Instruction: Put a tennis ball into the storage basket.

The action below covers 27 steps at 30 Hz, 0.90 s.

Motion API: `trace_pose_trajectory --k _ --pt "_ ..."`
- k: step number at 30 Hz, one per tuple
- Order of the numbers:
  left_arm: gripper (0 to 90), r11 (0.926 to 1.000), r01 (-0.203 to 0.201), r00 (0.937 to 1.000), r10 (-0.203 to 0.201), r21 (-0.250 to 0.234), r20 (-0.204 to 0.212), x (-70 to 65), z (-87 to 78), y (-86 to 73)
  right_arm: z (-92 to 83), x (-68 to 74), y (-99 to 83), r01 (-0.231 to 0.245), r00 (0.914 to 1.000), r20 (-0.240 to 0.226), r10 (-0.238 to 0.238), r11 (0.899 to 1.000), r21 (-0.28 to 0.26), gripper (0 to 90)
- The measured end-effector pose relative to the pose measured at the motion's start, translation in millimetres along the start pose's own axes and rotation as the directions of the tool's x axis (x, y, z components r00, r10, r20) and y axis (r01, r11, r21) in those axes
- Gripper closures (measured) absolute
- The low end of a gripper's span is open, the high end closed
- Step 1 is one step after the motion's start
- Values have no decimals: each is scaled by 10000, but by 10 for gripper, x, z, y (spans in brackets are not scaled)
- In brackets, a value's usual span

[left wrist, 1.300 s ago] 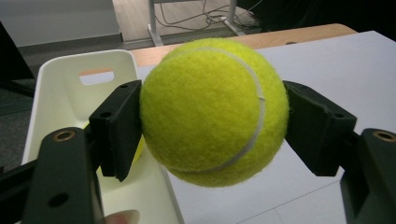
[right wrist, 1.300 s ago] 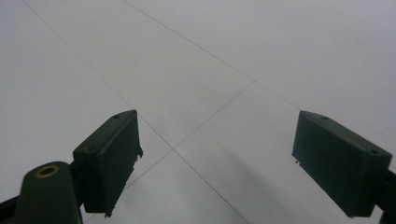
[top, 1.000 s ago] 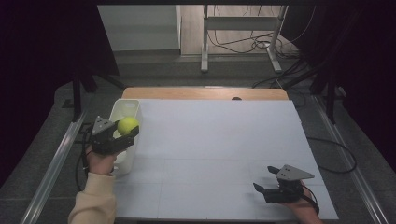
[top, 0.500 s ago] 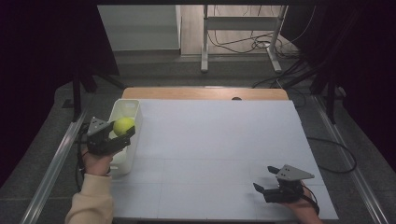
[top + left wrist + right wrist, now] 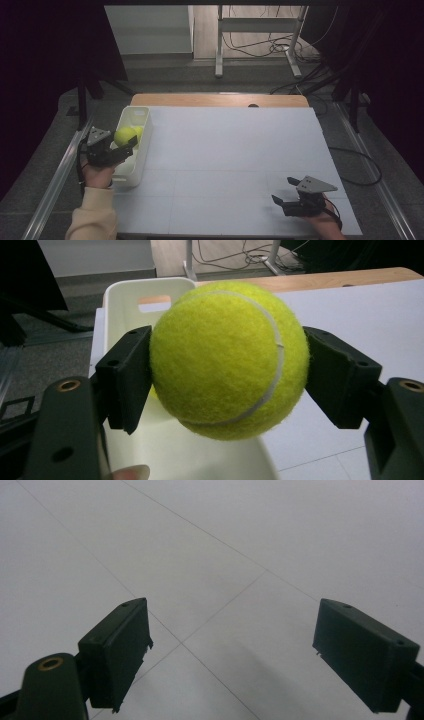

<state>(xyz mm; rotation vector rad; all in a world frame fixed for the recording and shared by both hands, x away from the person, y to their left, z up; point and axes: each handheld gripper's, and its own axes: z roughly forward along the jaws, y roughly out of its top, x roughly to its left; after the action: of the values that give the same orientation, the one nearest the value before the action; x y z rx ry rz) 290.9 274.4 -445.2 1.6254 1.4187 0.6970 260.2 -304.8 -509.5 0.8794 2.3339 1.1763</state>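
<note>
The left gripper (image 5: 125,147) clamps a yellow tennis ball (image 5: 227,357) between its two black jaws, holding it over the white bin (image 5: 131,170) at the left edge of the white table (image 5: 235,160). The right gripper (image 5: 281,199) rests near the table's front right corner, jaws spread wide with nothing between them

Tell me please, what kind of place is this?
Probably a lab or recording workspace, not a home. A white-covered table stands among dark curtains, loose cables lie on the floor behind it, and handheld grippers work here: the left gripper holds a tennis ball over a white bin.
</note>
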Motion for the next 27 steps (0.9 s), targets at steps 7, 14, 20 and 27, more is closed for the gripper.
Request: trace_pose_trajectory --k 7,14,20,27 --pt "264 9997 206 9995 -204 110 -223 102 -7 -10 -1 3 -15 -48 10000 26 47 9999 99 156" --pt "263 9995 148 9998 -144 281 -162 93 -10 -19 -7 5 -12 -39 10000 76 39 9999 103 156" --pt "262 9982 185 9996 -172 573 -239 112 2 -37 -4 4 -11 -61 10000 38 60 9999 81 156" --pt "261 9920 132 9989 -74 1255 -464 142 66 -69 -2 6 -12 -42 10000 28 41 9999 99 156"
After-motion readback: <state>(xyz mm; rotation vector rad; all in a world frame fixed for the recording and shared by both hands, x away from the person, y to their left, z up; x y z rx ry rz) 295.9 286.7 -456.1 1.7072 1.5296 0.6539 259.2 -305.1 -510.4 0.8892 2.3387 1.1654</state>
